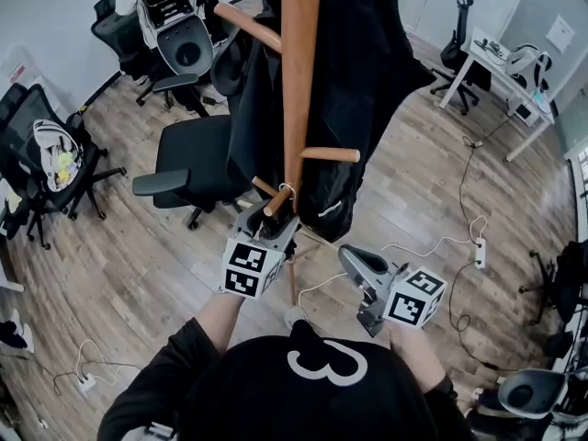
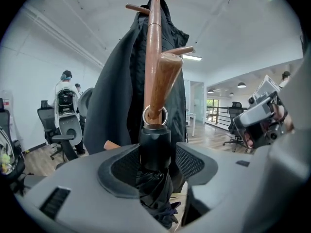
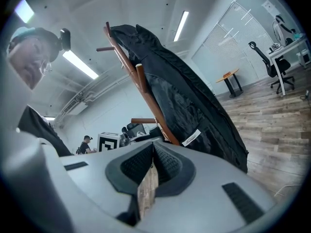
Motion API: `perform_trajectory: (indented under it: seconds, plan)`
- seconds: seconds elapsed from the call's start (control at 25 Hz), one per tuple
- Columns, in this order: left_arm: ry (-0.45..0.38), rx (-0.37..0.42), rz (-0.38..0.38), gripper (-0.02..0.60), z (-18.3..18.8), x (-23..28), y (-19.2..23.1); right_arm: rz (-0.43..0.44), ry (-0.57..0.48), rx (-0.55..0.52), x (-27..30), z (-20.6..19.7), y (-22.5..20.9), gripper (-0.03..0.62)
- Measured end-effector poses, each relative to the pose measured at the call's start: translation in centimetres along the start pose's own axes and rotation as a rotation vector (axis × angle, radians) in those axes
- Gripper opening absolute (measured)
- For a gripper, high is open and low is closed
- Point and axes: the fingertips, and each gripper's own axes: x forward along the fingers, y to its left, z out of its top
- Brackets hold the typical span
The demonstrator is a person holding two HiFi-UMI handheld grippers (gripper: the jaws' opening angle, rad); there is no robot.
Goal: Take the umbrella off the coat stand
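Observation:
The wooden coat stand (image 1: 300,72) rises in the middle of the head view with a black coat (image 1: 358,81) draped over it. A folded black umbrella (image 2: 155,147) hangs by a metal ring (image 2: 154,115) looped over a low peg (image 2: 163,79). My left gripper (image 2: 155,154) is shut on the umbrella's black handle just under that peg; in the head view the left gripper (image 1: 271,219) sits against the peg (image 1: 278,200) and hides most of the umbrella. My right gripper (image 1: 354,263) hovers to the right of the pole, shut on nothing. In the right gripper view its pads (image 3: 163,161) meet below the coat (image 3: 194,110).
A black office chair (image 1: 188,163) stands just left of the stand, with more chairs (image 1: 55,154) along the left wall. White cables and a power strip (image 1: 479,253) lie on the wood floor at right. A white desk (image 1: 510,72) stands at the far right.

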Motion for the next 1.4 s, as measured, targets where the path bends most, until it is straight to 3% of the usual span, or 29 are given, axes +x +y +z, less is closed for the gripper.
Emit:
perform_trajectory:
  seconds: [0.56, 1.4]
  plan:
    - [0.000, -0.030, 0.048, 0.210, -0.4, 0.4, 0.4, -0.022, 0.002, 0.026, 0.0, -1.0, -0.9, 0.026]
    - [-0.021, -0.060, 0.015, 0.206, -0.2, 0.2, 0.3, -0.058, -0.011, 0.080, -0.3, -1.9, -2.3, 0.026]
